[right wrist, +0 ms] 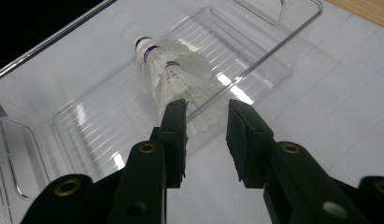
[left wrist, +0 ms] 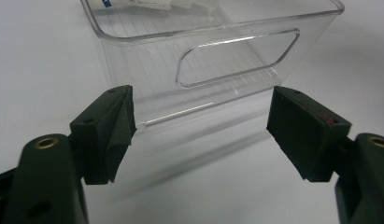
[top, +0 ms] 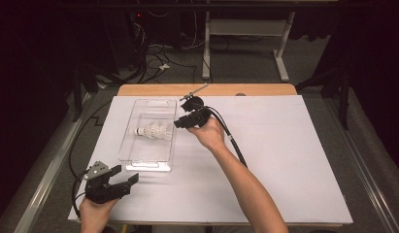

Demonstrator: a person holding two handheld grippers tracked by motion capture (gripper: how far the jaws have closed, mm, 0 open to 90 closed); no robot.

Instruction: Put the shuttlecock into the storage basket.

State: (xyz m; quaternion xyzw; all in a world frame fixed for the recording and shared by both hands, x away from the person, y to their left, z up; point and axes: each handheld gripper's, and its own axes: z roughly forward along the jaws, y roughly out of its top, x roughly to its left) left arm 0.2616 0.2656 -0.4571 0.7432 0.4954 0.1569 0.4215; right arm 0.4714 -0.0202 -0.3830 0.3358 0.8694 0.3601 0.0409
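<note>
A clear plastic bin (top: pixel 147 165) lies lengthwise on the white table cover. Inside it a stack of white shuttlecocks (top: pixel 153 131) rests on its side, cork end with blue bands (right wrist: pixel 145 45) pointing left in the high view. My right gripper (top: pixel 177 124) hovers at the bin's right rim, just over the feather end (right wrist: pixel 180 77). Its jaws stand partly apart with nothing between them (right wrist: pixel 206 109). My left gripper (top: pixel 125 174) sits low at the near left, wide open (left wrist: pixel 201 121), facing the bin's near end wall and its handle cutout (left wrist: pixel 236 58).
The white cover (top: pixel 284 160) stretches to the right of the bin. A wooden table edge (top: pixel 153 90) runs behind it, with a thin metal rod (top: pixel 197 90) lying there. The right gripper's cable (top: pixel 233 143) trails along the forearm.
</note>
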